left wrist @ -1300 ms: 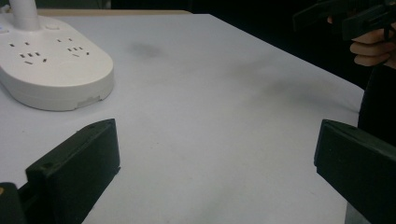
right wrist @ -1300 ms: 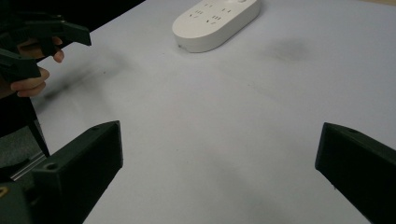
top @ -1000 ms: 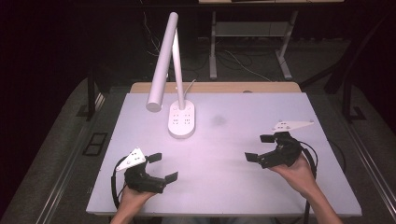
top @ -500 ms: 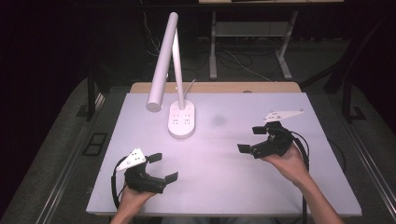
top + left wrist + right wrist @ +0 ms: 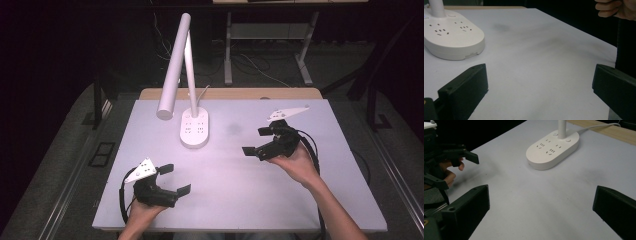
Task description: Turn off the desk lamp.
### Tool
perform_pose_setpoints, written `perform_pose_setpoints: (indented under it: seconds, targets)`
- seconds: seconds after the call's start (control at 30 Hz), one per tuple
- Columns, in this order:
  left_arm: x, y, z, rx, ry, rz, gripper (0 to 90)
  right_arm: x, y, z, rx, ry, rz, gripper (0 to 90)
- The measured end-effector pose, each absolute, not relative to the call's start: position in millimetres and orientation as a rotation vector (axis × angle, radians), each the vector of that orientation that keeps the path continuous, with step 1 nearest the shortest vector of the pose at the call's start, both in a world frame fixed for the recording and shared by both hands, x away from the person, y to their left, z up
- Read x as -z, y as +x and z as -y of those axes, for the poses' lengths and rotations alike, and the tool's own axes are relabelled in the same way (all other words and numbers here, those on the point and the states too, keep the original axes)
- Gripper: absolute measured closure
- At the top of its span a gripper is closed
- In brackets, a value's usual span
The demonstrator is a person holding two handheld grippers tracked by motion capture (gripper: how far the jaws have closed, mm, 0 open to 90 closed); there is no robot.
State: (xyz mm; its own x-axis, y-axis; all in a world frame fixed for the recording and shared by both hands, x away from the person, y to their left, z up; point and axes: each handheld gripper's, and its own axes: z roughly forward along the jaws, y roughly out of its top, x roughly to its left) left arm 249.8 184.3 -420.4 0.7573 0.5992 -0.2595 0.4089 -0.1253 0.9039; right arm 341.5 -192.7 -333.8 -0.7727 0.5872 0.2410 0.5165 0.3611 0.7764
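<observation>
Currently a pale grey flat-topped desk (image 5: 300,200) carries one item: a white plastic desk lamp (image 5: 177,65) whose oval base doubles as a power strip with socket holes on top (image 5: 195,129). Lamp base sits at the back-centre of the desk, a bit left of middle; thin stem rises from its far end, and the long cylindrical head slants down to the left, ending above the desk just left of the base. White cord runs off behind the base toward the wooden strip along the desk's far edge (image 5: 599,127). Left black two-jaw gripper (image 5: 175,179), held in the person's left hand (image 5: 142,212), is at the near-left corner, low over the desk, jaws spread wide with nothing between them; grey three-cornered plate on top. Left gripper view: bare desk between the jaws, lamp base (image 5: 451,37) ahead to the upper left. Right black two-jaw gripper (image 5: 260,141), in the right hand (image 5: 295,162), is right of centre, near the base but apart from it, jaws also wide apart and empty, pointing left toward the base. Right gripper view: base (image 5: 552,147) ahead, well clear of both jaws; left gripper (image 5: 454,170) at the left edge.
</observation>
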Motion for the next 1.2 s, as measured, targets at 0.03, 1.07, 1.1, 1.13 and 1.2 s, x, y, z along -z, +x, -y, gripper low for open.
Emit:
perform_pose_setpoints:
  seconds: [0.03, 1.07, 1.1, 1.13, 1.2]
  targets:
    - [420.3, 249.8, -184.5, -0.197, 1.750, -0.794, 0.0, 333.2, 343.4, 190.8, -1.395, 1.019, -2.528, 0.8]
    - [419.6, 249.9, -186.8, -0.193, 1.742, -0.802, 0.0, 336.2, 399.8, 141.0, -1.387, 1.039, -2.568, 0.8]
    - [419.7, 249.9, -186.8, -0.193, 1.743, -0.801, 0.0, 336.6, 401.9, 140.0, -1.395, 1.047, -2.570, 0.8]
    - [419.7, 249.9, -186.7, -0.192, 1.742, -0.801, 0.0, 337.2, 404.0, 138.6, -1.399, 1.063, -2.564, 0.8]
    - [419.6, 249.8, -186.6, -0.192, 1.742, -0.799, 0.0, 338.6, 407.7, 136.0, -1.393, 1.076, -2.568, 0.8]
